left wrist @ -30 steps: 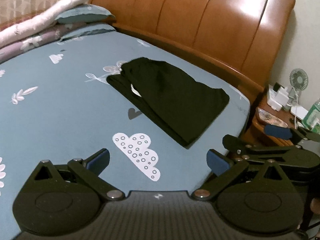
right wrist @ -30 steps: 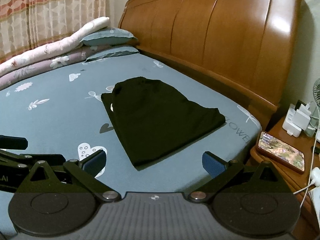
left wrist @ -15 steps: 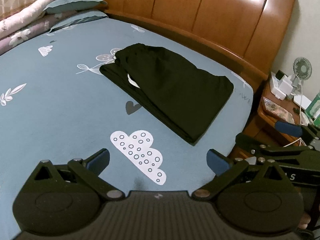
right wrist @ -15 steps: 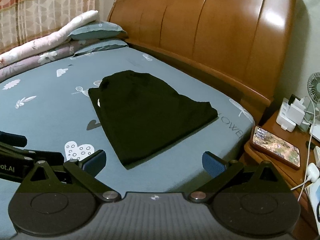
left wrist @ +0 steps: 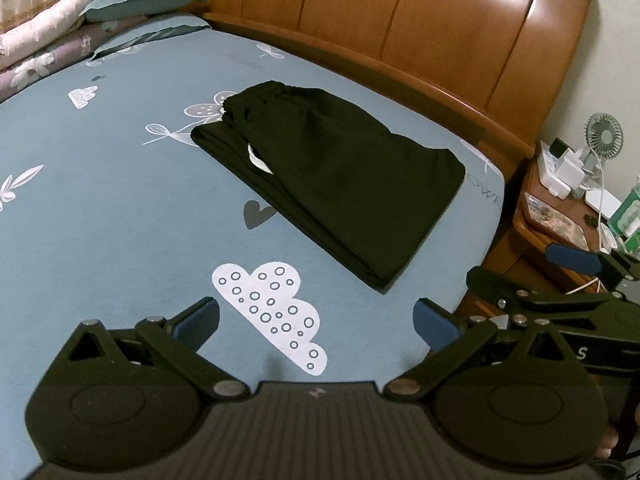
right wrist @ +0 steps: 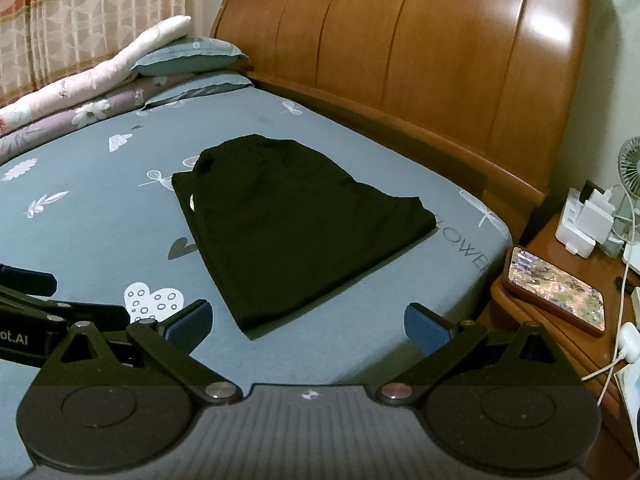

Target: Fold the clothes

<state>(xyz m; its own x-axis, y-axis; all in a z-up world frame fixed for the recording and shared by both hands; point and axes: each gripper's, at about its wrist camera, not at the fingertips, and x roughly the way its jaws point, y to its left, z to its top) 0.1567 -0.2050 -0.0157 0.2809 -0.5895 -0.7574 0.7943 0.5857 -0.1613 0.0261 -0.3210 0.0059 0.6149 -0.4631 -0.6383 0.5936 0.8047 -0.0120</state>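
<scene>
The black clothes (left wrist: 340, 184) lie folded on the blue bed (left wrist: 100, 220), near the wooden headboard (left wrist: 400, 28) and close to the bed's side edge. They look like a neat flat pile, with a bit of white showing at one side.

The left gripper (left wrist: 316, 316) hangs over the bed with its jaws wide open and nothing in them. The right gripper (right wrist: 308, 320) is the same: jaws wide open, holding nothing. Both are near the pile but not touching it.

What could go wrong? If the jaws pinch only the top layer, the pile could come apart and the fold would be lost. If one gripper pulls harder than the other, the pile could twist and go crooked. The pile sits near the bed's edge, so a big push could slide it off. Beside the bed is a little table (right wrist: 532, 320) with a phone (right wrist: 556, 288), a fan (right wrist: 632, 168) and wires. A wide swing of the right gripper could knock them.
</scene>
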